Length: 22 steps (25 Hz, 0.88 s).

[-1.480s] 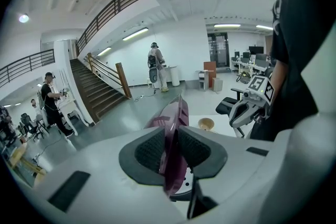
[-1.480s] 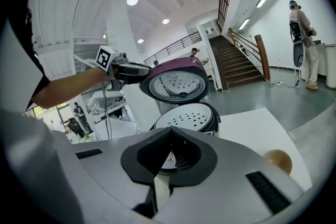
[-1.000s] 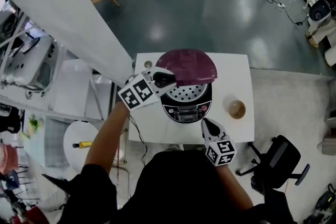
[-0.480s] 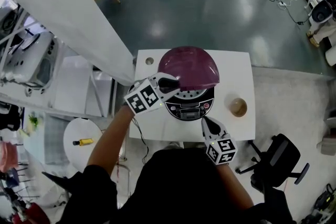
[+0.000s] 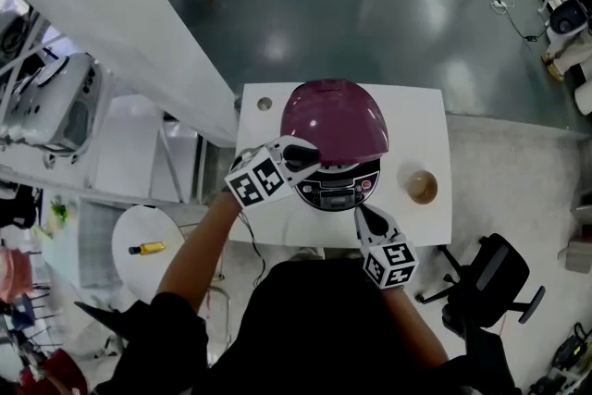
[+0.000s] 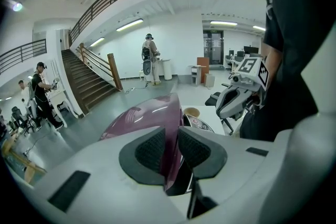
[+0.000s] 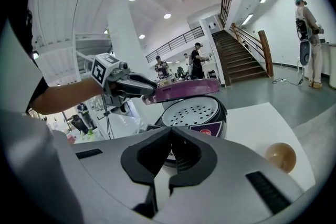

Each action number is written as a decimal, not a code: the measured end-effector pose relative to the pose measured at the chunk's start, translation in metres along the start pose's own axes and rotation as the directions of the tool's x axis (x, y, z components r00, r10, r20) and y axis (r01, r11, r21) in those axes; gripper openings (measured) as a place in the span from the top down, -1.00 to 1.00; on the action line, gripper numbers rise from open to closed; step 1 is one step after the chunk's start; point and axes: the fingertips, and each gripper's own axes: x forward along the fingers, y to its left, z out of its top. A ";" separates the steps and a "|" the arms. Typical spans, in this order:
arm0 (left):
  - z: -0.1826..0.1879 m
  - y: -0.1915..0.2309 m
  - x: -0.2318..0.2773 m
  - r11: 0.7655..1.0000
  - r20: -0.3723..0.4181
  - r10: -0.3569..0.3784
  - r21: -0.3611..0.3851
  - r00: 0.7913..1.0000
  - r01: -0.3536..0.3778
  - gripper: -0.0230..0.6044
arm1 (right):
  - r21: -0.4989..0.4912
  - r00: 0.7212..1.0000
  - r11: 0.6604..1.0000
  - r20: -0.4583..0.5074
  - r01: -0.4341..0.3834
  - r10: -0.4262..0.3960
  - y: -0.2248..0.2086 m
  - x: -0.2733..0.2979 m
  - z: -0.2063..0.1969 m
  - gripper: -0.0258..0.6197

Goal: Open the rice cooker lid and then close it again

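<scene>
My left gripper [image 5: 308,154] is clamped on the near rim of the purple lid [image 5: 333,116]. The lid hangs partly raised over the rice cooker [image 5: 340,191], straight ahead of this gripper on the desk [image 5: 421,120]. My right gripper [image 5: 364,216] is clenched on nothing and hovers just short of the cooker's front panel.

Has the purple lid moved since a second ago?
Yes. The purple lid has swung down; its front edge now lies nearer the control panel.
</scene>
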 end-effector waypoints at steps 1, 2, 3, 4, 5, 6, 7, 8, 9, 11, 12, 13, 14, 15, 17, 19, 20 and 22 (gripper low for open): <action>-0.002 -0.001 0.001 1.000 -0.001 -0.001 0.001 1.000 0.001 0.69 | 0.000 1.000 1.000 -0.001 -0.001 0.001 0.000 0.001 0.000 0.92; -0.004 -0.002 0.001 1.000 -0.001 -0.001 0.001 1.000 0.001 0.69 | 0.000 1.000 1.000 -0.002 -0.003 0.003 0.001 0.003 -0.001 0.92; -0.005 -0.003 0.002 1.000 -0.002 -0.001 0.001 1.000 0.001 0.69 | 0.000 1.000 1.000 -0.002 -0.004 0.004 0.001 0.004 0.000 0.92; -0.007 -0.003 0.003 1.000 -0.004 0.000 0.000 1.000 0.000 0.69 | 0.001 1.000 1.000 -0.003 -0.005 0.005 0.001 0.005 0.000 0.92; -0.009 -0.005 0.003 1.000 -0.005 0.001 0.000 1.000 -0.001 0.69 | 0.002 1.000 1.000 -0.003 -0.005 0.005 0.001 0.006 0.000 0.92; -0.010 -0.006 0.005 1.000 -0.006 0.003 -0.001 1.000 -0.003 0.69 | 0.002 1.000 1.000 -0.004 -0.006 0.006 0.001 0.007 0.000 0.92; -0.013 -0.008 0.006 1.000 -0.006 0.005 -0.001 1.000 -0.005 0.69 | 0.002 1.000 1.000 -0.005 -0.006 0.006 0.001 0.007 0.001 0.92; -0.015 -0.010 0.008 1.000 -0.007 0.006 -0.001 1.000 -0.006 0.69 | 0.001 1.000 1.000 -0.006 -0.007 0.007 0.001 0.008 0.001 0.92; -0.017 -0.012 0.010 1.000 -0.009 0.006 0.000 1.000 -0.006 0.69 | 0.000 1.000 1.000 -0.008 -0.008 0.008 0.001 0.008 0.001 0.92; -0.022 -0.015 0.014 1.000 -0.017 0.001 -0.001 1.000 -0.001 0.69 | -0.001 1.000 1.000 -0.011 -0.010 0.010 -0.001 0.009 0.001 0.92; -0.024 -0.016 0.016 1.000 -0.021 -0.003 -0.004 1.000 0.003 0.69 | 0.000 1.000 1.000 -0.012 -0.010 0.010 -0.002 0.009 0.001 0.92; -0.026 -0.017 0.017 1.000 -0.023 -0.007 -0.008 1.000 0.006 0.69 | 0.001 1.000 1.000 -0.014 -0.010 0.010 -0.002 0.009 0.001 0.92; -0.027 -0.018 0.017 1.000 -0.021 -0.010 -0.013 1.000 0.010 0.69 | 0.003 1.000 1.000 -0.015 -0.009 0.009 -0.003 0.010 0.000 0.92; -0.028 -0.018 0.018 1.000 -0.016 -0.013 -0.016 1.000 0.013 0.69 | 0.004 1.000 1.000 -0.016 -0.009 0.009 -0.004 0.010 0.000 0.92; -0.028 -0.018 0.018 1.000 -0.007 -0.018 -0.019 1.000 0.018 0.69 | 0.005 1.000 1.000 -0.019 -0.011 0.012 -0.004 0.011 -0.001 0.92; -0.029 -0.019 0.019 1.000 -0.014 -0.024 -0.021 1.000 0.023 0.69 | 0.006 1.000 1.000 -0.023 -0.012 0.012 -0.005 0.012 -0.002 0.92; -0.030 -0.020 0.019 0.999 -0.017 -0.028 -0.022 0.999 0.027 0.69 | 0.007 1.000 1.000 -0.024 -0.012 0.012 -0.006 0.013 -0.002 0.92; -0.033 -0.020 0.021 0.999 -0.023 -0.034 -0.021 0.999 0.033 0.69 | 0.008 1.000 1.000 -0.023 -0.007 0.008 -0.008 0.014 -0.001 0.92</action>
